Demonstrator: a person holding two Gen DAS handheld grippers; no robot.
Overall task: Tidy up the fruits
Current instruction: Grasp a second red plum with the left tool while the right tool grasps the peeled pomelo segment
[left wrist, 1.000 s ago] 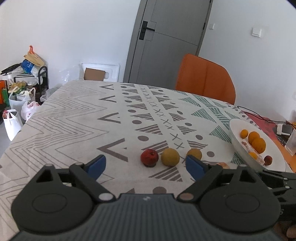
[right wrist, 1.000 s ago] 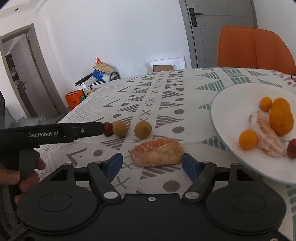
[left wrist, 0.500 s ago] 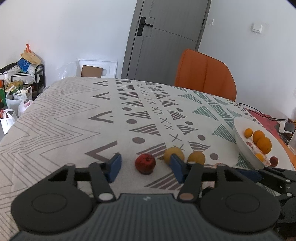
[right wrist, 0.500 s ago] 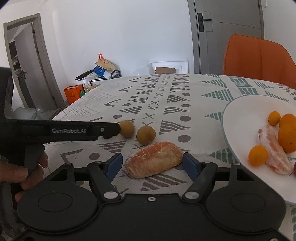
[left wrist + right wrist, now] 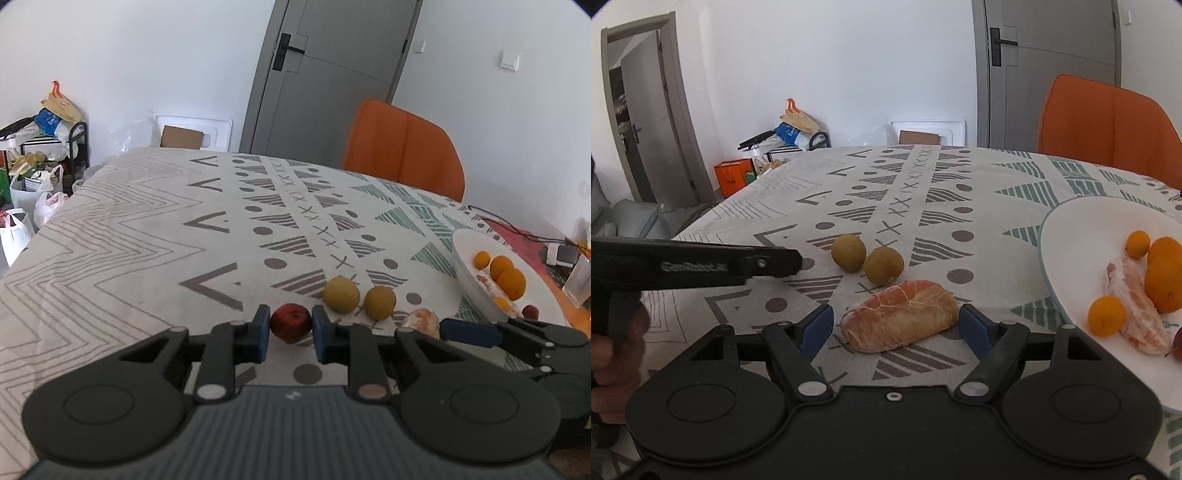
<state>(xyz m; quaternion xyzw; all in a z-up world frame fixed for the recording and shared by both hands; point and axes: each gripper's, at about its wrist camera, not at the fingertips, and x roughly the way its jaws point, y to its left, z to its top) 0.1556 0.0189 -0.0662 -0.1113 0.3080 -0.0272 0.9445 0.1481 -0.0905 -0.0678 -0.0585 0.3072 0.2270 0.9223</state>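
Observation:
A small dark red fruit (image 5: 291,320) rests on the patterned tablecloth, and my left gripper (image 5: 290,331) is shut on it, blue pads pressing both its sides. In the right wrist view the left gripper (image 5: 790,262) hides that fruit. A peeled citrus segment (image 5: 901,314) lies between the pads of my right gripper (image 5: 895,325), which stands open around it, close on both sides. Two yellow-brown round fruits (image 5: 848,252) (image 5: 884,265) sit just behind it. The white plate (image 5: 1071,240) at the right holds several oranges, a peeled segment and a red fruit.
An orange chair (image 5: 404,147) stands at the table's far side. Cables and small devices (image 5: 554,251) lie beyond the plate by the right edge. Bags and a loaded rack (image 5: 33,177) crowd the floor to the left. A person's hand (image 5: 613,354) holds the left gripper's handle.
The left jaws closed from wide apart onto the red fruit as the gripper came in around it. The right gripper rolled slightly and stayed around the peeled segment.

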